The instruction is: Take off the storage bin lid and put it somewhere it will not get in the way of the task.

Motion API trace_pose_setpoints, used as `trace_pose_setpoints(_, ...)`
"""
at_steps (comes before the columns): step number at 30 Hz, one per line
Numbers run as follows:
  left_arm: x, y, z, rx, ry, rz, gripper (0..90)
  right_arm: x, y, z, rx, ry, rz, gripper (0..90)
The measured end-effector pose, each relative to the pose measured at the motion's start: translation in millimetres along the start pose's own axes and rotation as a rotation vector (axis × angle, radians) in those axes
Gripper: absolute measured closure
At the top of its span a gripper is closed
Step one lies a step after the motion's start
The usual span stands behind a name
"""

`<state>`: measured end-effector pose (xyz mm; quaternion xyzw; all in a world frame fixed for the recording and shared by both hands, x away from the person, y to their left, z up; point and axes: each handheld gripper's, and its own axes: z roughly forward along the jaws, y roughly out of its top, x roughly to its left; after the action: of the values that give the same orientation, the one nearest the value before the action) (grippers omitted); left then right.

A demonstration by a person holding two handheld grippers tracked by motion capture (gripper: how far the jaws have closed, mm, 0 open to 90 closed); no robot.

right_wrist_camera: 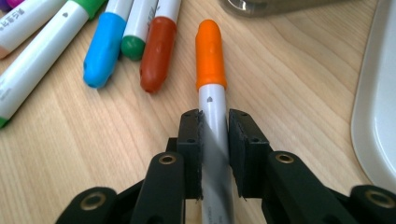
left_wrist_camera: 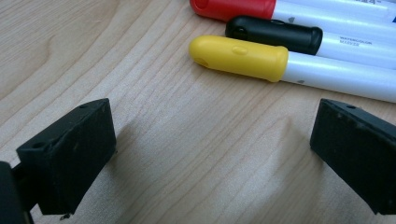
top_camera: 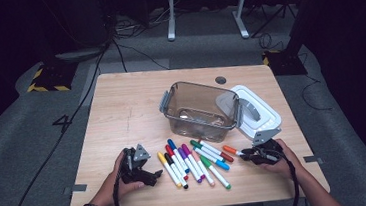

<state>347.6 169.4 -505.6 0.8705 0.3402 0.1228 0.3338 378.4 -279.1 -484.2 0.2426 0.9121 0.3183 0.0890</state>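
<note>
The right gripper [right_wrist_camera: 214, 140] is clamping the orange marker [right_wrist_camera: 211, 84] on the table [top_camera: 121, 113], right of the row; a level lift should clear neighbours. The left gripper [left_wrist_camera: 210, 154] is waiting wide open.

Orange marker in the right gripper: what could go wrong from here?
The right gripper clamps the orange marker on its white barrel, so it might slip or pivot when lifted. The brown marker lies close beside it and could get nudged. The bin wall is tall; the marker may hit its rim.
</note>
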Motion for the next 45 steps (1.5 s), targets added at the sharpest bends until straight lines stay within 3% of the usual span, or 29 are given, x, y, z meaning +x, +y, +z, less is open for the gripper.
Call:
trace_pose_setpoints(7,0.2,0.1,0.1,0.001,-0.001,0.0,0.5,-7.9,5.6,10.3,-0.054,0.003,0.034,63.9)
trace_pose_setpoints(15,0.5,0.3,0.1,0.002,-0.004,0.003,0.5,-8.2,16.4,21.4,-0.071,-0.018,0.021,68.1)
trace_pose_setpoints(21,1.1,0.5,0.3,0.002,-0.009,0.008,0.5,-5.0,12.6,20.3,-0.093,-0.035,0.035,74.3)
trace_pose_setpoints(23,1.1,0.5,0.3,0.002,-0.009,0.008,0.5,-3.4,10.7,16.8,-0.08,-0.062,0.026,74.5)
trace_pose_setpoints(26,1.1,0.5,0.3,0.002,-0.009,0.008,0.5,-4.8,8.5,12.6,-0.096,-0.061,0.033,74.6)
trace_pose_setpoints(33,1.0,0.5,0.3,0.002,-0.009,0.007,0.5,-12.0,2.0,-16.7,-0.196,-0.103,0.074,74.7)
trace_pose_setpoints(45,1.0,0.5,0.3,0.002,-0.009,0.007,0.5,-28.9,-3.0,-49.9,-0.333,-0.172,0.141,74.7)
